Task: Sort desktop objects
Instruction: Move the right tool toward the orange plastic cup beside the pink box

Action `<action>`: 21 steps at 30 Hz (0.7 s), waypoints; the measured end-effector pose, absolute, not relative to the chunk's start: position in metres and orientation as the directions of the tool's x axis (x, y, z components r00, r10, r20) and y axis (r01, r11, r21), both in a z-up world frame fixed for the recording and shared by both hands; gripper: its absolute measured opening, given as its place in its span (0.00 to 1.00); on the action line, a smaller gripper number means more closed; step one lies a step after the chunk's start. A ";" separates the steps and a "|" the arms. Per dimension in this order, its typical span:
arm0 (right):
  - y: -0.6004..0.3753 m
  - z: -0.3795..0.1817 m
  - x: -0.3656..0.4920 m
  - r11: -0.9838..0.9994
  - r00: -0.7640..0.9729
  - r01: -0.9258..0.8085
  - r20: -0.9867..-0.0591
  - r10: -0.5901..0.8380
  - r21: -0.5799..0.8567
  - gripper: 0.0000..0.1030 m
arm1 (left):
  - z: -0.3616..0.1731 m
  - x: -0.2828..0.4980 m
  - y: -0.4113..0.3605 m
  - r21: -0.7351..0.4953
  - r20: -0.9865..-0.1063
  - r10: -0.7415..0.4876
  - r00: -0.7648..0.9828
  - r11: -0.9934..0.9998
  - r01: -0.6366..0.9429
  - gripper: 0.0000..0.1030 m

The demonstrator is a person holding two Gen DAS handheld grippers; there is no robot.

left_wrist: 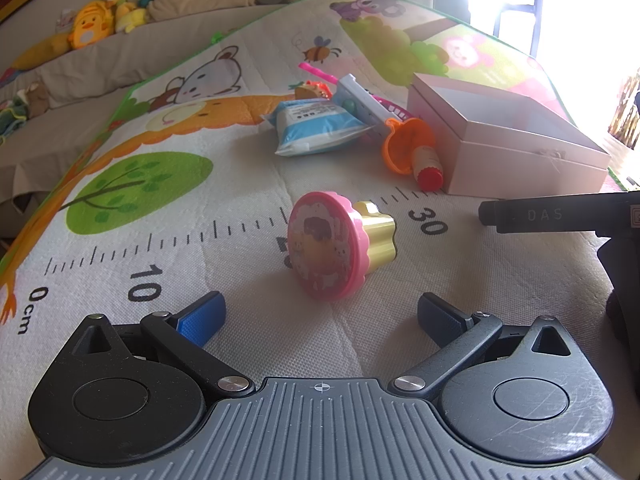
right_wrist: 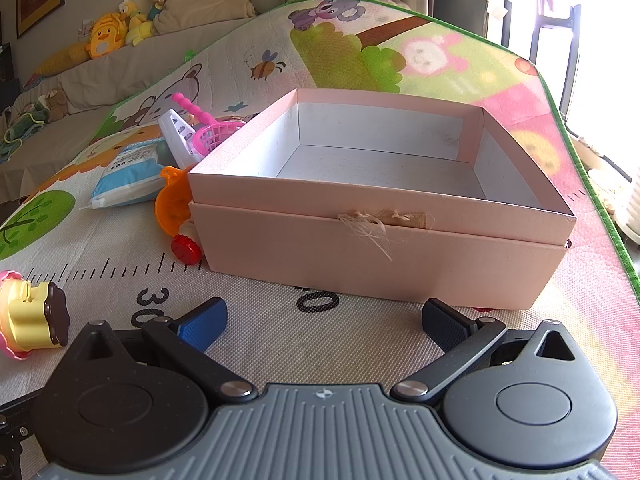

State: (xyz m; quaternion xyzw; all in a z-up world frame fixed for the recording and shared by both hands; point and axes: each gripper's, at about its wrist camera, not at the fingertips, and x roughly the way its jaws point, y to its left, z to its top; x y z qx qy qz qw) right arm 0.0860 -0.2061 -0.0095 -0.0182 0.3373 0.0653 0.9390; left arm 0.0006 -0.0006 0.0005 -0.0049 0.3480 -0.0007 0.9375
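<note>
Two tools are yours, and both have their jaws wide apart, holding nothing. Your left tool (left_wrist: pixel 320 316) hangs near the pink and yellow toy (left_wrist: pixel 336 250), tipped on the play mat (left_wrist: pixel 248 184). Your right tool (right_wrist: pixel 322 322) faces the empty pink box (right_wrist: pixel 380 248). More toys lie in a pile (left_wrist: pixel 340 120) beside it.

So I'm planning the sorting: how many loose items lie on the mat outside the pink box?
6 visible: cupcake toy alone near the ruler; wipes pack, white strip, pink net, orange mushroom toy, small taco-like toy piled left of the box. More may hide.
</note>
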 end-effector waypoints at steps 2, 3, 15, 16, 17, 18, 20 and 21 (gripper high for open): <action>-0.205 -0.010 0.086 0.991 0.764 -0.135 -0.636 0.108 0.006 1.00 | 0.000 0.000 -0.001 -0.010 -0.652 -0.005 0.758 1.000 -0.002 1.00; -0.205 -0.010 0.086 0.991 0.764 -0.135 -0.636 0.108 0.007 1.00 | 0.000 0.000 -0.001 -0.009 -0.652 -0.004 0.758 1.000 -0.002 1.00; -0.210 -0.008 0.072 0.984 0.742 -0.175 -0.656 0.140 0.012 1.00 | 0.000 0.000 -0.001 -0.009 -0.654 -0.004 0.757 1.000 -0.002 1.00; -0.210 -0.007 0.066 0.983 0.734 -0.181 -0.663 0.144 0.012 1.00 | 0.000 0.000 -0.003 -0.008 -0.654 -0.004 0.756 1.000 -0.002 1.00; -0.211 -0.006 0.061 0.982 0.727 -0.189 -0.671 0.146 0.009 1.00 | 0.000 0.000 -0.003 -0.009 -0.654 -0.005 0.756 1.000 -0.002 1.00; -0.212 -0.006 0.056 0.981 0.720 -0.196 -0.678 0.149 0.008 1.00 | 0.000 0.000 -0.003 -0.009 -0.654 -0.005 0.756 1.000 -0.001 1.00; -0.215 -0.005 0.048 0.980 0.707 -0.196 -0.691 0.151 0.014 1.00 | 0.002 -0.002 -0.002 -0.009 -0.657 -0.006 0.754 1.000 0.000 1.00; -0.216 -0.003 0.045 0.981 0.703 -0.191 -0.696 0.145 0.011 1.00 | 0.002 -0.001 -0.001 -0.008 -0.659 -0.005 0.752 1.000 0.000 1.00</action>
